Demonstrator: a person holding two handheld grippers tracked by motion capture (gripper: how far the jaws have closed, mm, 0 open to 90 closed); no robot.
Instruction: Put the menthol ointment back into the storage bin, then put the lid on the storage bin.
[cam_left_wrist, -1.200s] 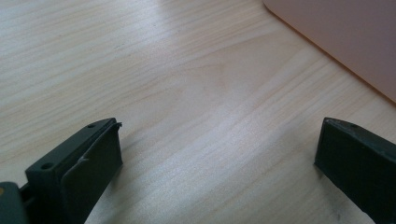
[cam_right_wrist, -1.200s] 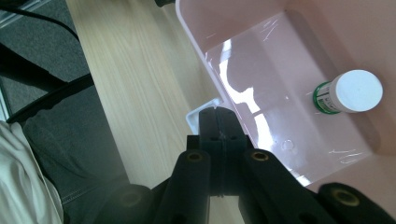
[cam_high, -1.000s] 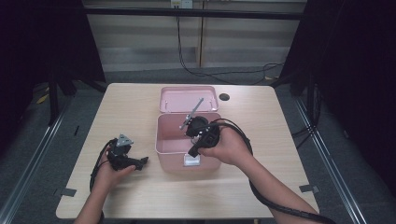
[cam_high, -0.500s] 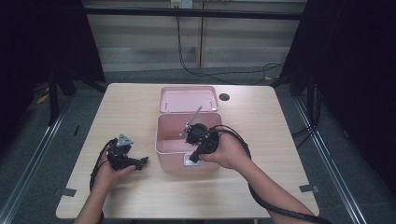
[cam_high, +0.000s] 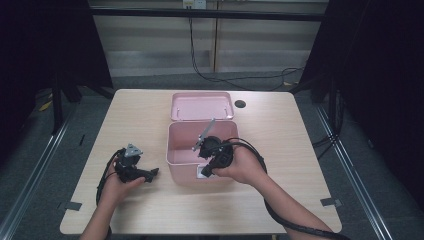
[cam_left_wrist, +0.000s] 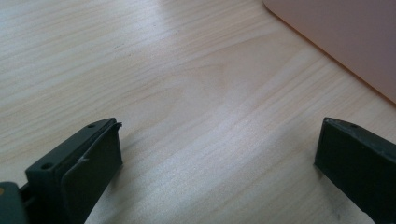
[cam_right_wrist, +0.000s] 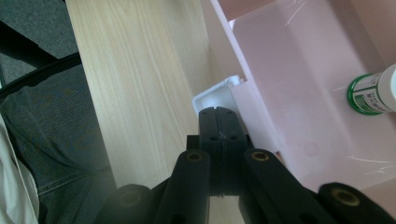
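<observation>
The right claw (cam_right_wrist: 219, 116), jaws pressed together on nothing, is nosing the white latch (cam_right_wrist: 215, 95) at frame centre on the pink box (cam_high: 180, 145), probably to work it. The left claw (cam_high: 150, 173) is waiting wide open, empty, on the table (cam_high: 280, 130) at lower left.

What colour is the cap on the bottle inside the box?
Green cap; it shows best in the right gripper view.

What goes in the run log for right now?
right tongs: shut, at white latch of pink box | left tongs: open over table | bottle: inside box
</observation>
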